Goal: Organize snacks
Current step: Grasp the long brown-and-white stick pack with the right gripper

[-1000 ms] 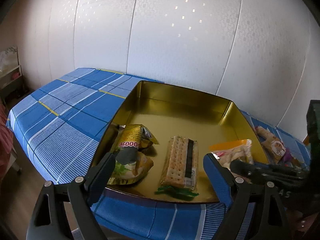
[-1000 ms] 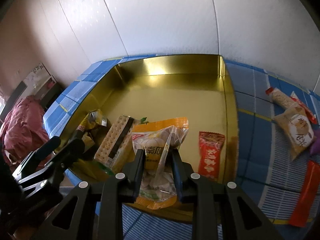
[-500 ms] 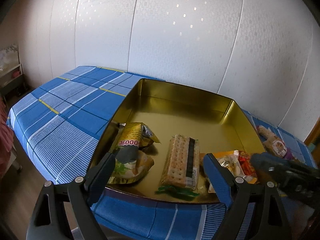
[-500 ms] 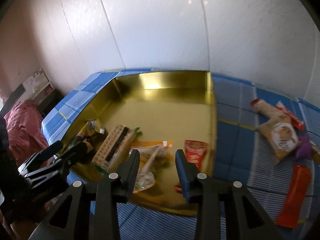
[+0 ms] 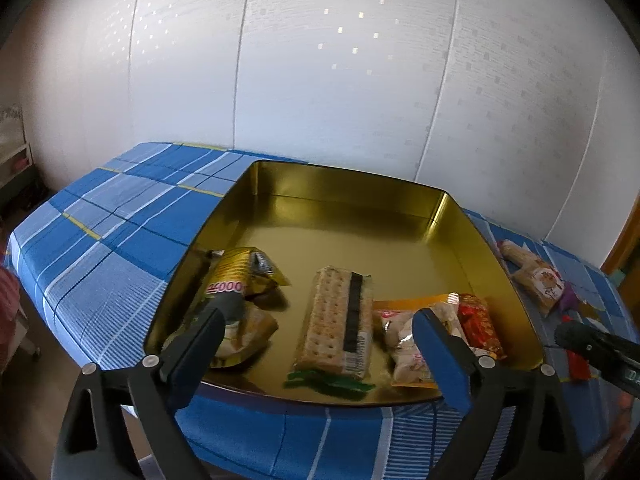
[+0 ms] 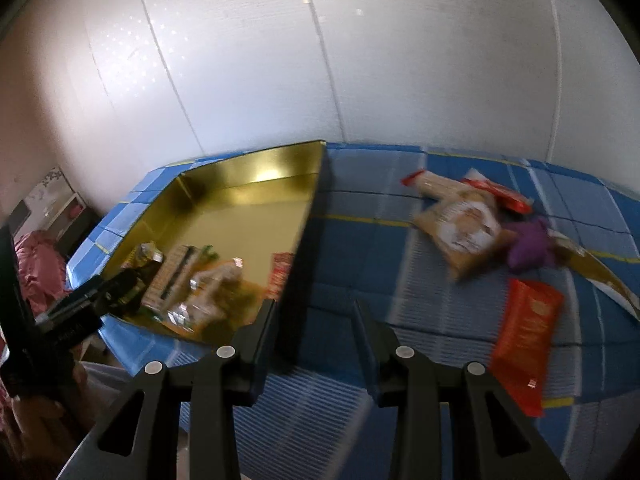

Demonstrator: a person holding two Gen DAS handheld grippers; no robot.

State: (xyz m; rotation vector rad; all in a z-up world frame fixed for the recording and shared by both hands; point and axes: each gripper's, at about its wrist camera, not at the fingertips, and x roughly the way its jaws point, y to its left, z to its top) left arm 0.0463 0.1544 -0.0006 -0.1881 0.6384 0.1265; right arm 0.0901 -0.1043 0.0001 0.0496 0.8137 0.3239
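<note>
Gold-coloured metal, a shallow square tin tray (image 5: 344,208) is sitting on a tabletop covered by a blue checked cloth (image 5: 120,224). In the left wrist view, four snack packets are lying along the tray's near side: a gold foil packet with red lettering (image 5: 240,276) at the left, resting over a paler pack that is partly hidden by a finger; a clear-wrapped stack of square crackers with a dark band (image 5: 340,316) in the middle; an orange-topped bag of pale sweets (image 5: 404,328); and a small red sachet (image 5: 480,328) at the right. The left tongs (image 5: 320,360) are hovering over the near rim, their jaws opening wide with nothing between them. The tip of the right tongs is poking in at the right edge.

In the right wrist view, heavily blurred, the right tongs (image 6: 316,340) are standing narrowly apart and gripping nothing, over the cloth just beside the tray's right wall. On the cloth to the right, at least five loose packets are lying: a tan bag with a white panel (image 6: 464,232), a long cracker roll (image 6: 428,184), a slim red stick (image 6: 500,194), a purple pouch (image 6: 528,248) and a flat red-orange packet (image 6: 524,340). A gold strip at the far right is cut off and hard to identify.
</note>
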